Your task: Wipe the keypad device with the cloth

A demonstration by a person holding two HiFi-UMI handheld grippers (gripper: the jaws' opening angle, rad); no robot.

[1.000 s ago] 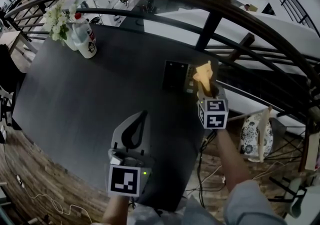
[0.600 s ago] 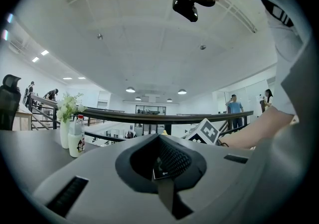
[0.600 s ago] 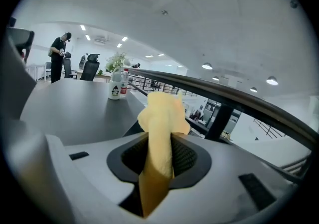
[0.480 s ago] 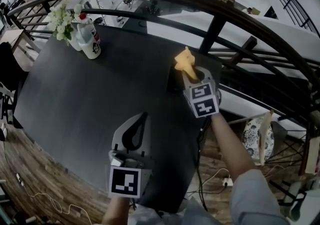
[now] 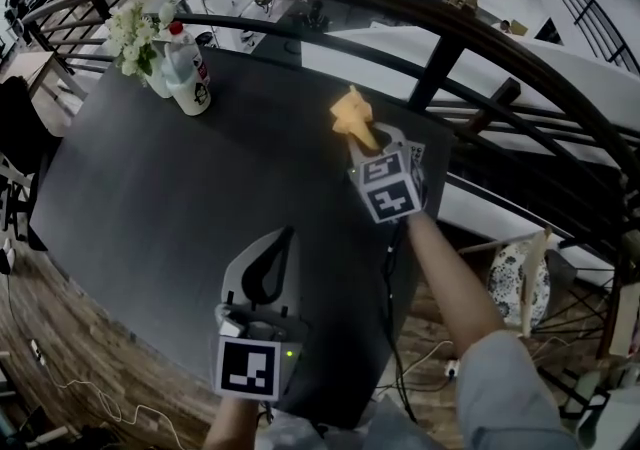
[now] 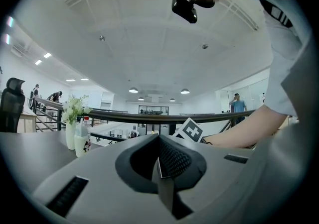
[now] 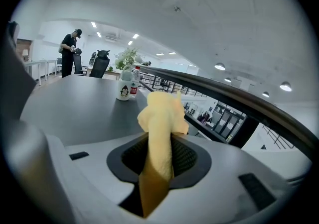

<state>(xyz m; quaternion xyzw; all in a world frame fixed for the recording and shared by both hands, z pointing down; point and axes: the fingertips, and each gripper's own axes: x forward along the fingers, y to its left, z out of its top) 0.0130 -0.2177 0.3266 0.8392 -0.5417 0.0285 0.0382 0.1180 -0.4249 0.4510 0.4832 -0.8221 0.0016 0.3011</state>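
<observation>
The yellow cloth (image 5: 350, 115) (crumpled, bunched on top) stands pinched in the right hand-held gripper (image 7: 159, 156).

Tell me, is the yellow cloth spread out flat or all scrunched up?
Scrunched up: the yellow cloth sticks up in a crumpled tuft, pinched in the right gripper.
</observation>
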